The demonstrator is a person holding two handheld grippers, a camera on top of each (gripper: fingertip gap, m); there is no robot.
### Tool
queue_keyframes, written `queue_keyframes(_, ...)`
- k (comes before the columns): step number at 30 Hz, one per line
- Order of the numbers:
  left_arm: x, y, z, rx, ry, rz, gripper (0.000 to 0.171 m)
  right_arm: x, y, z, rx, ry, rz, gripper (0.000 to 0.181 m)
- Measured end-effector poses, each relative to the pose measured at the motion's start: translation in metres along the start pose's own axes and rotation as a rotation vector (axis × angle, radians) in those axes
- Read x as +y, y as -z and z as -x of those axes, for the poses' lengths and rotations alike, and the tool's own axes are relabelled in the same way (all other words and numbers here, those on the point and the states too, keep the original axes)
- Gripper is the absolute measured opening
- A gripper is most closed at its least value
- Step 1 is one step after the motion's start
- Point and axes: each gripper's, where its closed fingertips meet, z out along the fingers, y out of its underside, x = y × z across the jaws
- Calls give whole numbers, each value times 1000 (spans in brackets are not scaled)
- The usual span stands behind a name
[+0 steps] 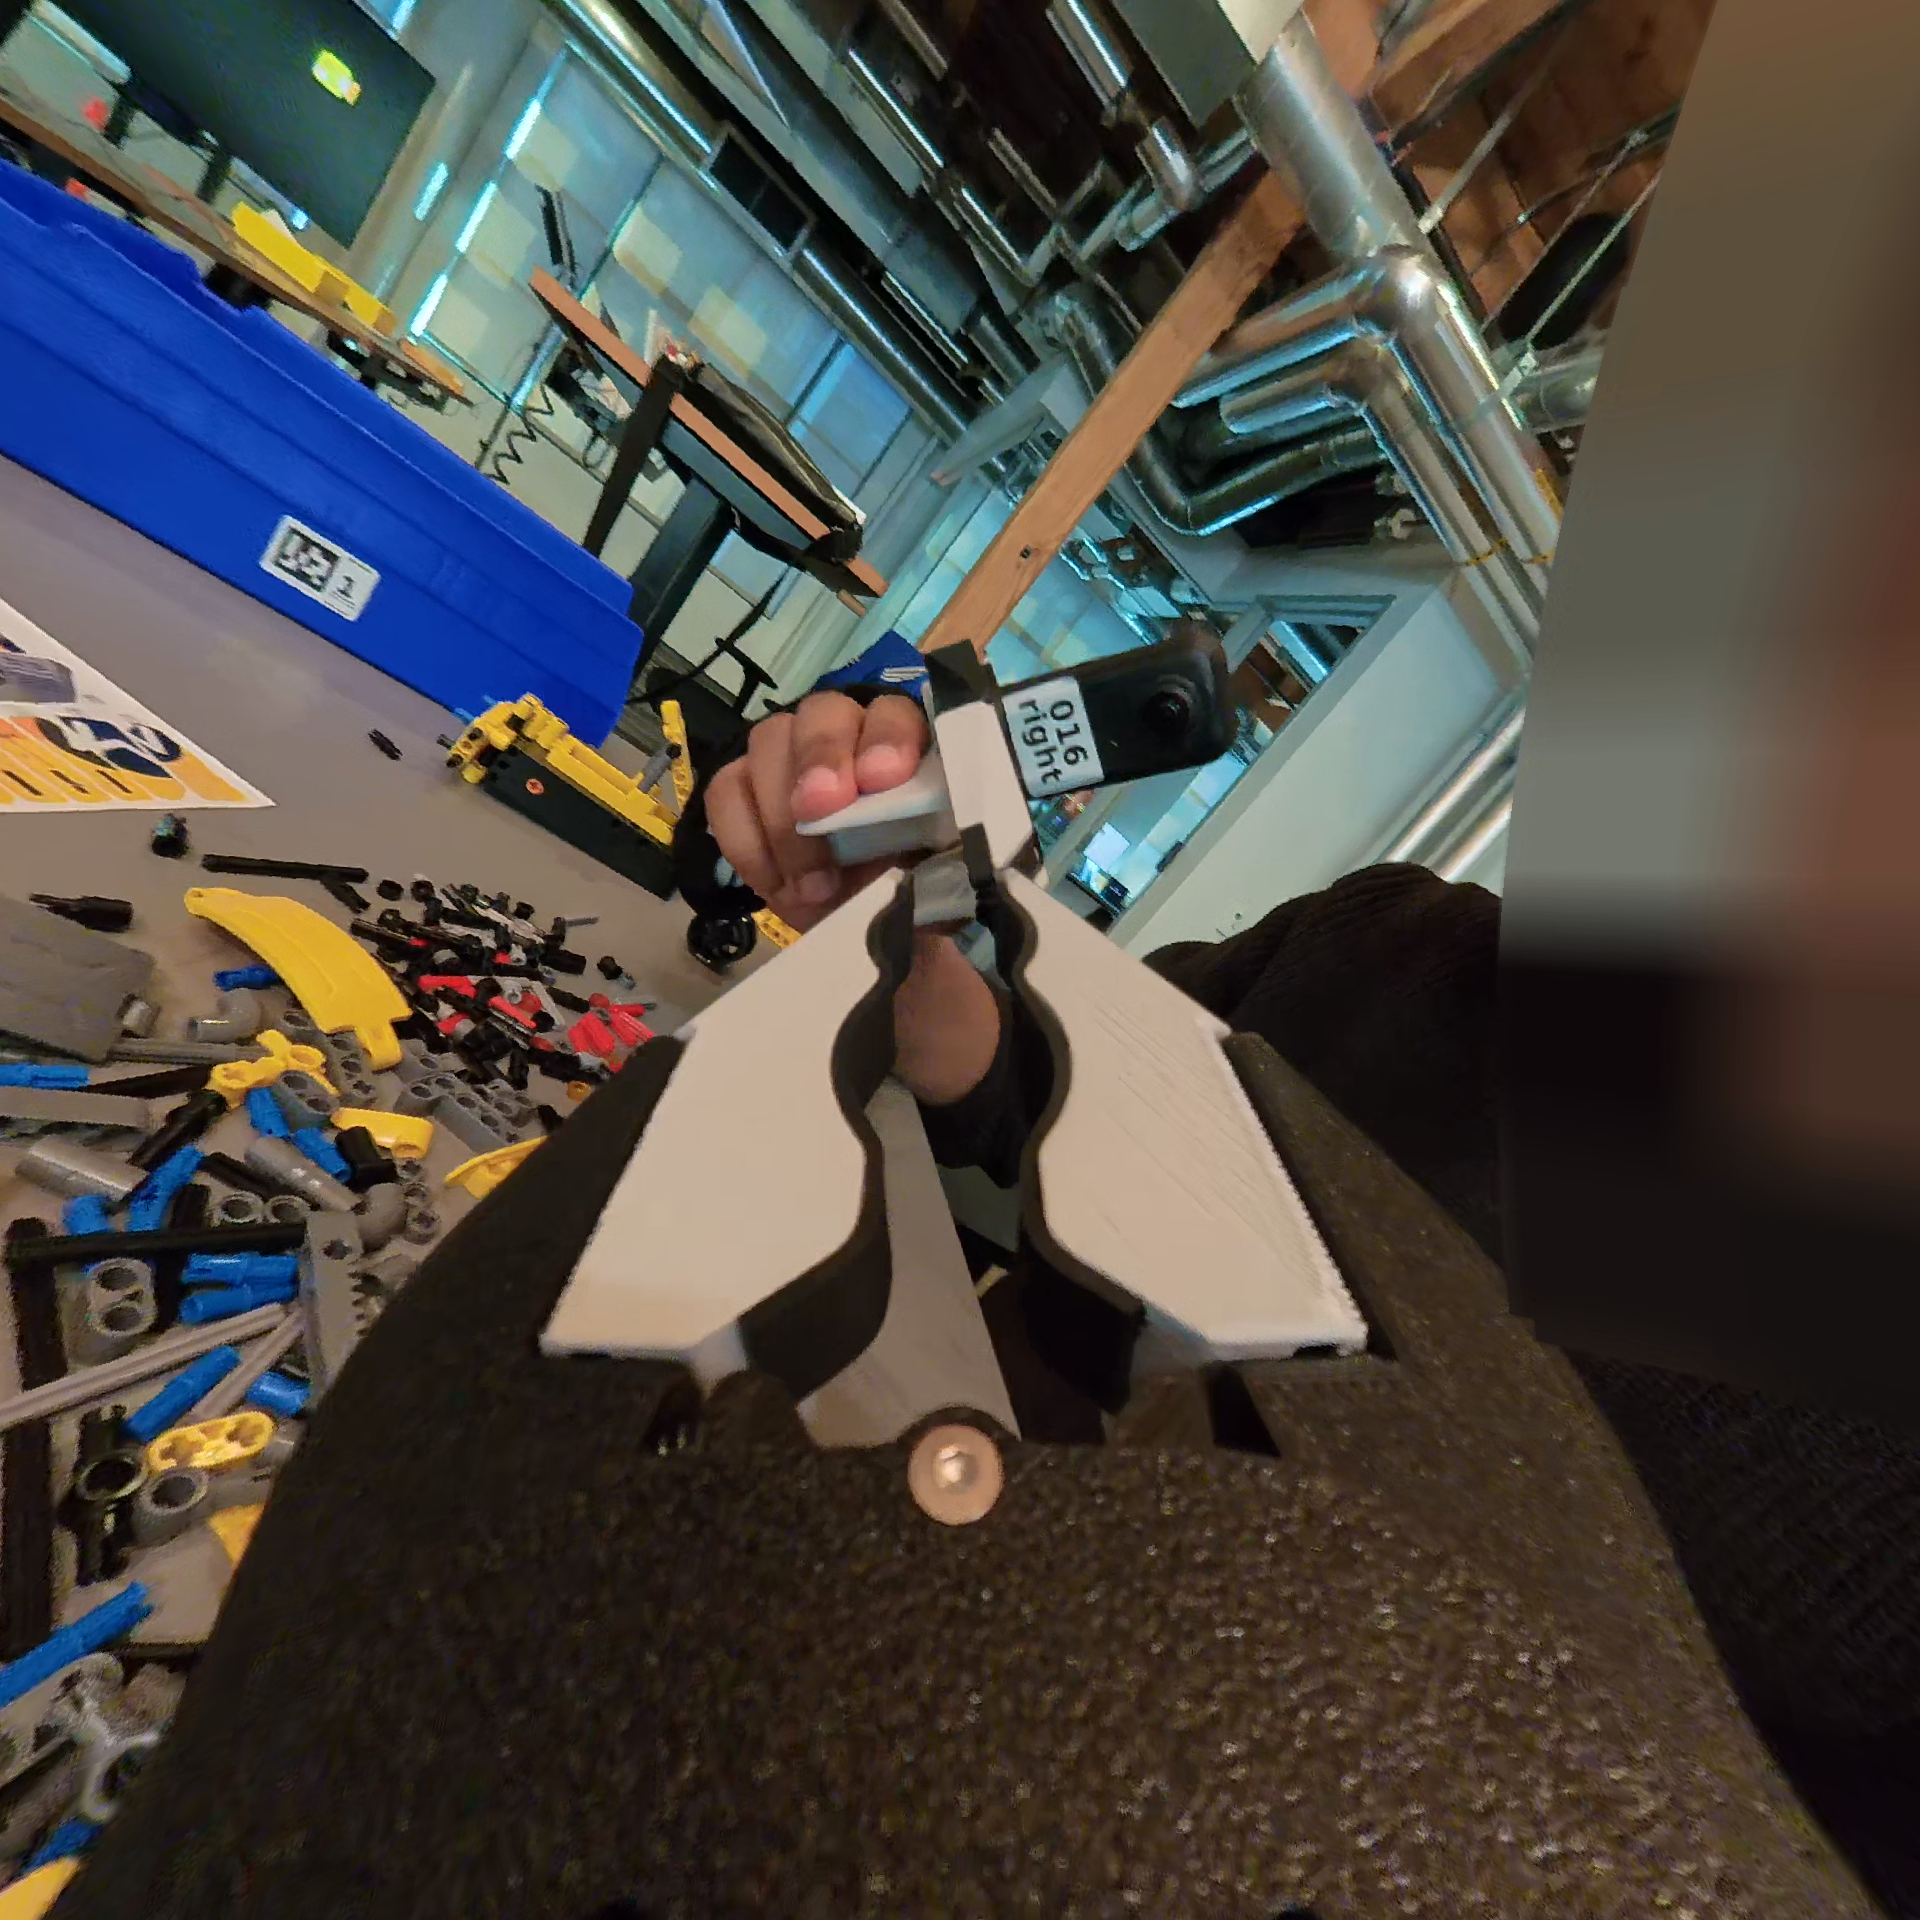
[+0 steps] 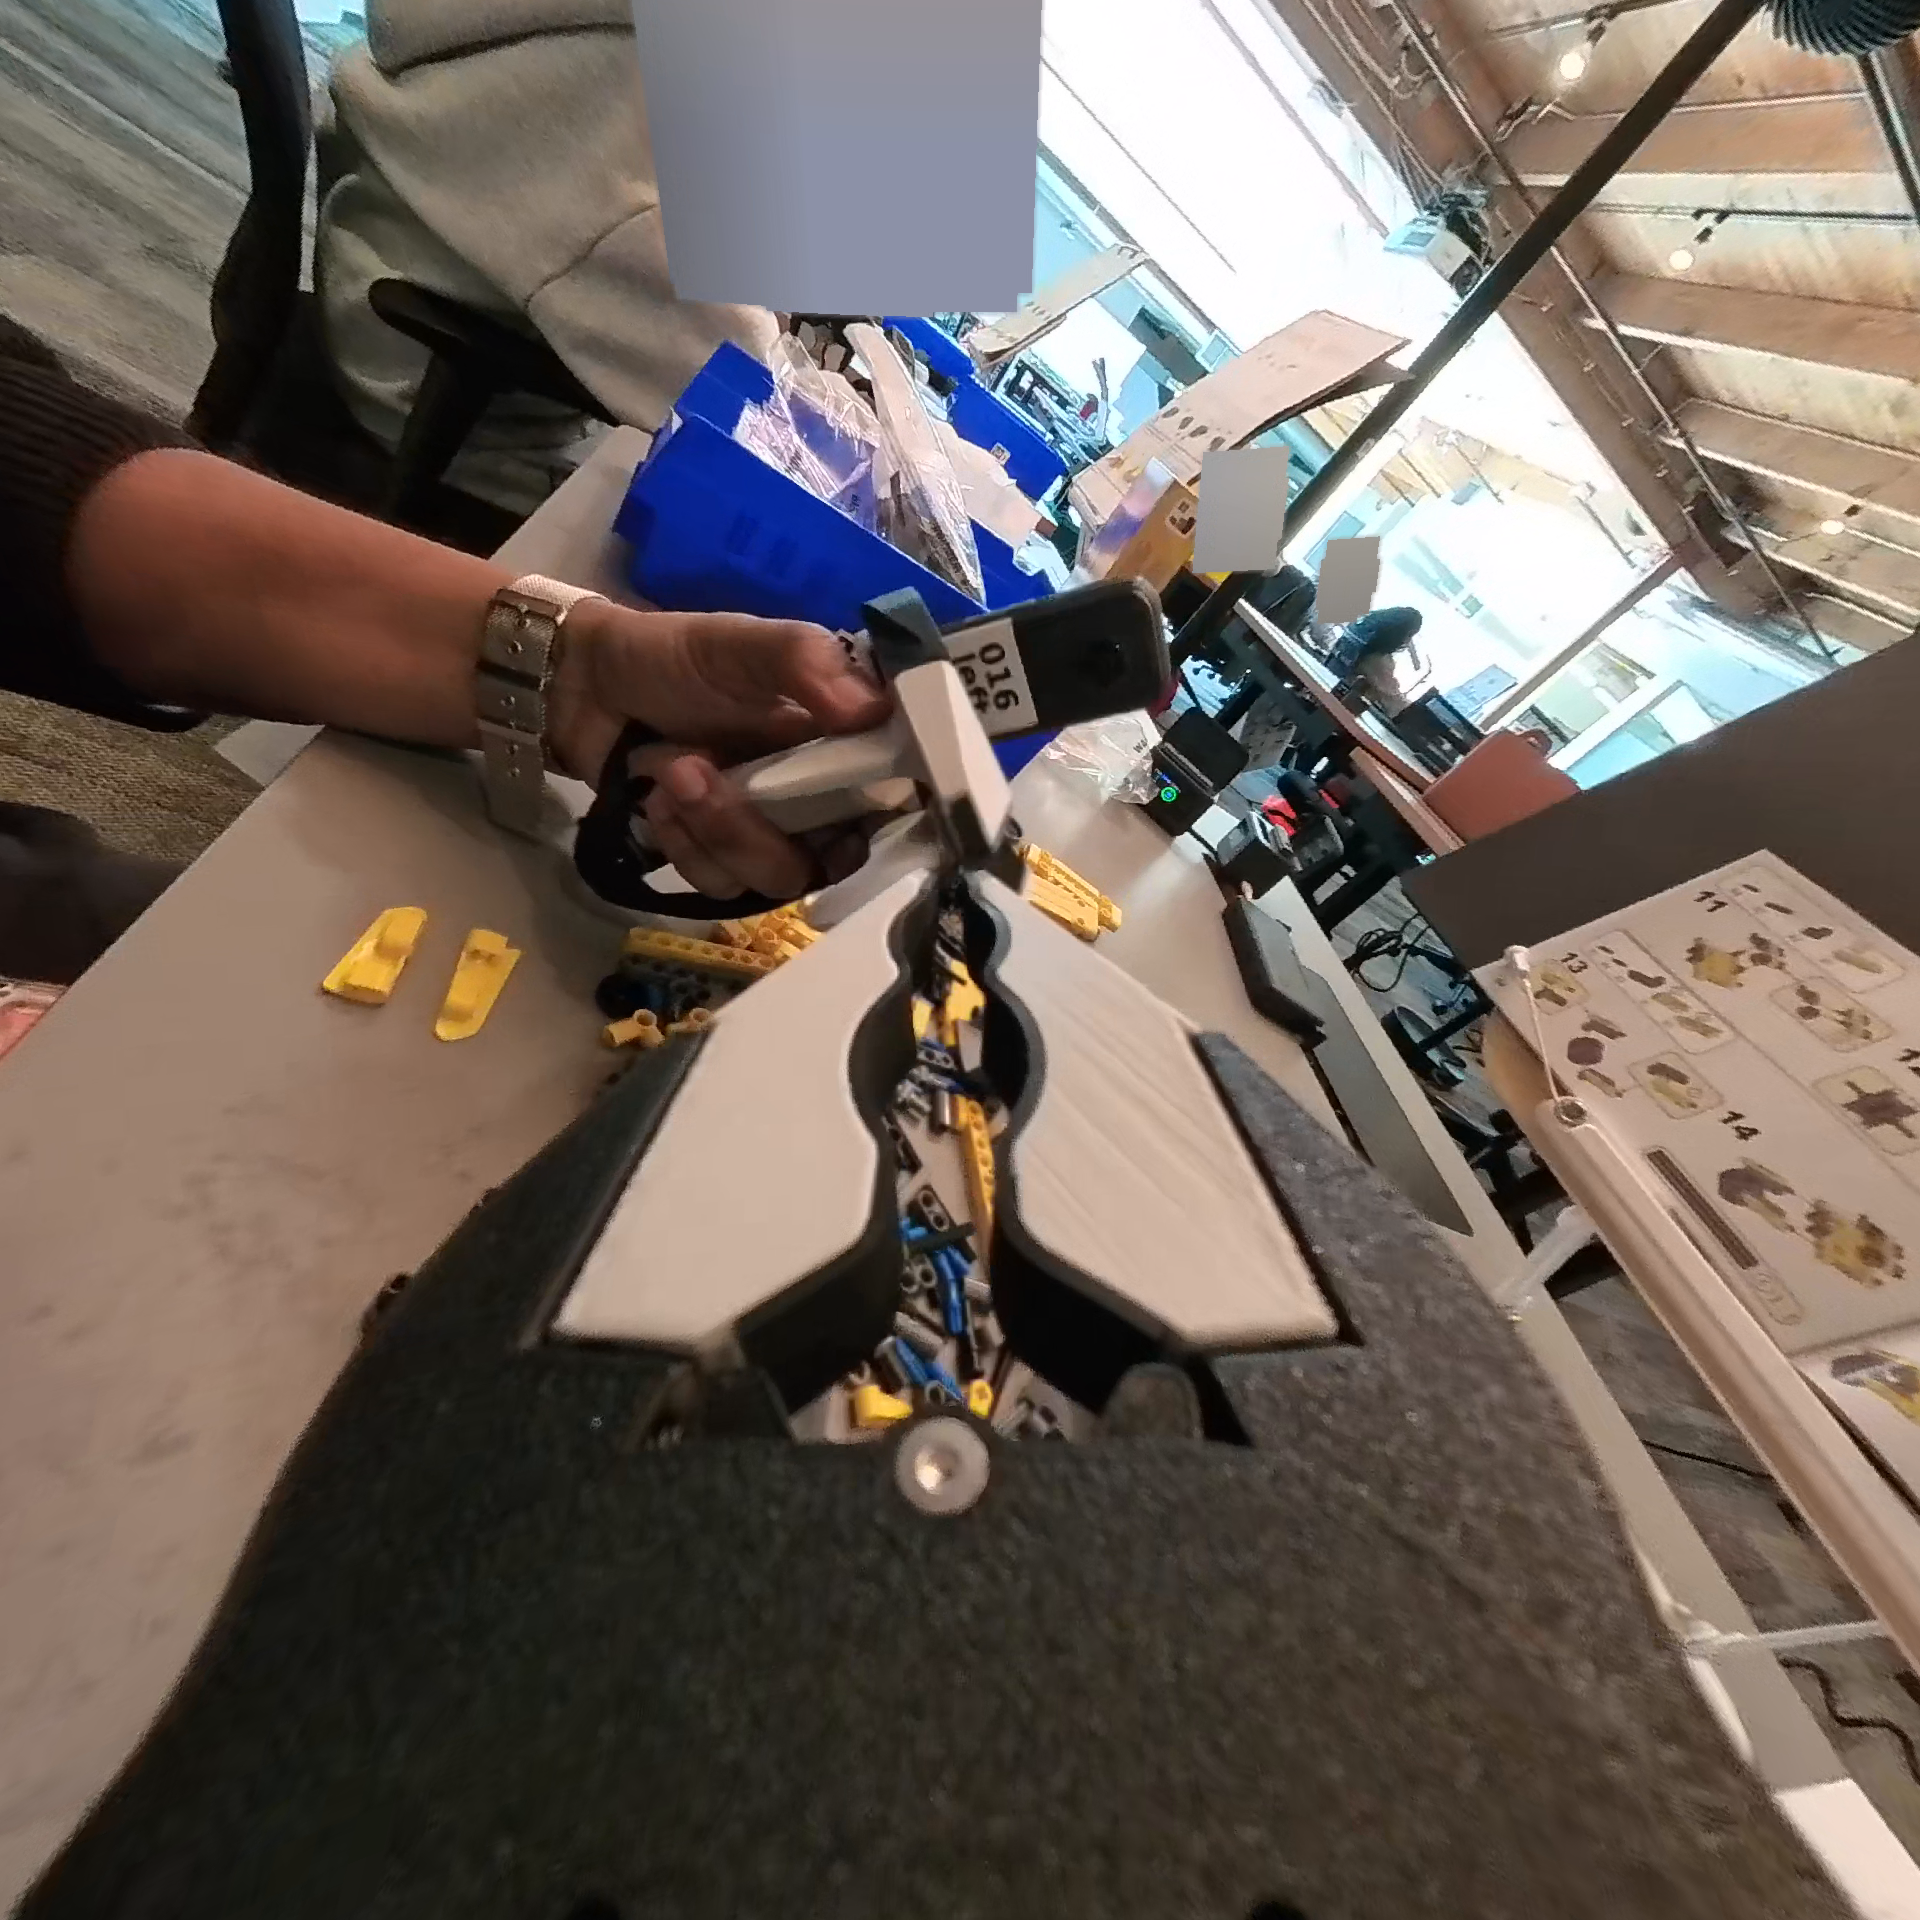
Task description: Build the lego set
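Observation:
My left gripper [image 1: 951, 899] and right gripper [image 2: 951, 896] are held tip to tip above a grey table [image 2: 260, 1195]. The left jaws are closed on a small grey piece [image 1: 938, 906]. The right jaws are closed on a small dark piece [image 2: 950, 902], too small to make out. The right gripper [image 1: 977, 774] shows opposite in the left wrist view, held by a hand [image 1: 800, 810]. The left gripper [image 2: 951, 748] shows in the right wrist view, held by a hand [image 2: 707, 707] wearing a watch. A pile of yellow, blue, black and red building parts [image 1: 312, 1091] lies below.
A partly built yellow and black model [image 1: 582, 769], a sticker sheet [image 1: 94, 748] and a blue bin [image 1: 260, 416] are on the table. Two yellow panels [image 2: 416, 971] lie apart. An instruction booklet [image 2: 1714, 1091] stands at the right. Another person [image 2: 468, 208] sits behind blue bins [image 2: 790, 520]. Only a small space, under 4 cm, lies between the two pairs of fingers.

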Motion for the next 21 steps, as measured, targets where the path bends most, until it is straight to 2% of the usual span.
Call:
queue_keyframes(4,-9,7,12,-96,-41,-45,14,4,-2,-1,5,-7,18,4)
queue_keyframes(8,-9,15,35,-297,-125,-22,14,10,-3,-4,16,-42,33,3)
queue_keyframes(11,-9,22,49,-426,-189,3,14,23,-7,3,-32,-113,82,4)
queue_keyframes(14,-14,29,53,-474,-196,-24,14,43,-11,24,-134,-153,242,3)
queue_keyframes(18,-27,33,42,-384,-139,-127,14,62,-5,57,-316,-122,538,4)
queue_keyframes(21,-32,37,40,-366,-116,-170,14,72,2,83,-462,-130,734,4)
